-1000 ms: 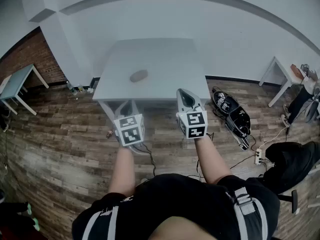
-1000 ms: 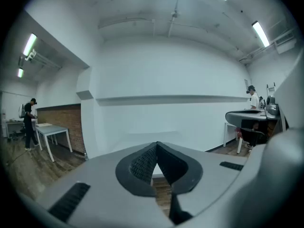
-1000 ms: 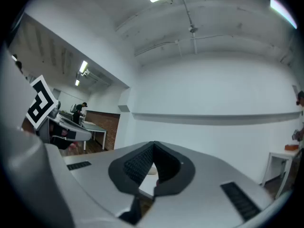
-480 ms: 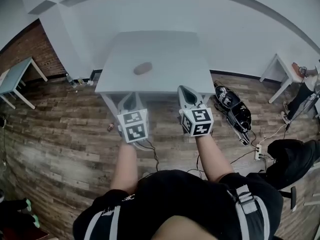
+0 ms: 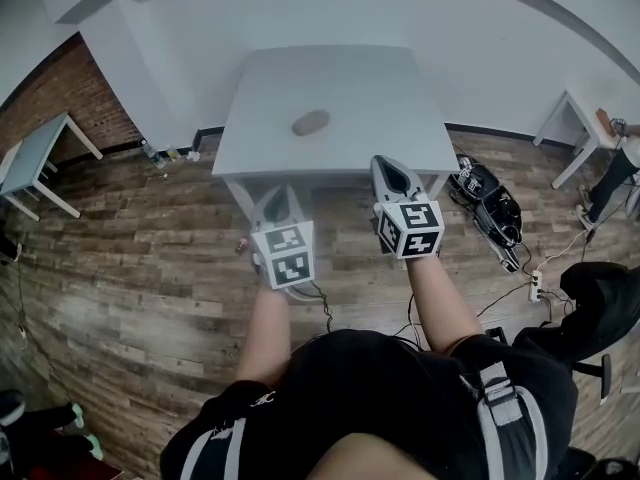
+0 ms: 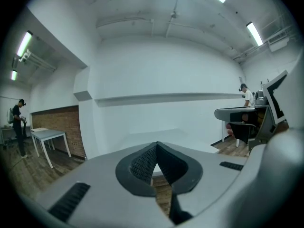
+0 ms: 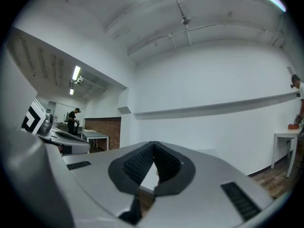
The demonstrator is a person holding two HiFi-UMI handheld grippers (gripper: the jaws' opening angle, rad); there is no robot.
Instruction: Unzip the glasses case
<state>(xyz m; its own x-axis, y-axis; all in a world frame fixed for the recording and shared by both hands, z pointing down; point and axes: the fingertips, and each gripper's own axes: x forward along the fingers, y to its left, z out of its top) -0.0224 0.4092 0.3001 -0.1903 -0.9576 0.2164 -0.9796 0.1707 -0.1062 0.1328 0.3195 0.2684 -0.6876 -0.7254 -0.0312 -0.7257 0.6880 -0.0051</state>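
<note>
table (image 5: 350, 78) ahead of you. left gripper (image 5: 278, 196), right gripper (image 5: 388, 166): jaws together, empty, near table's front edge. case (image 5: 311, 122) lies mid-table, well apart from both; zip too small to read. step: approach. next: you reach in, open jaws, steady case, find zip pull.

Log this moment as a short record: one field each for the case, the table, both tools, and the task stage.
glasses case: small oval, lying flat near the middle of the table; zip too small to read
table: white, in front of the person
left tool: shut, empty, near the table's front edge, apart from the case
right tool: shut, empty, near the table's front edge, apart from the case
task stage: case untouched, unzipping not yet begun
</note>
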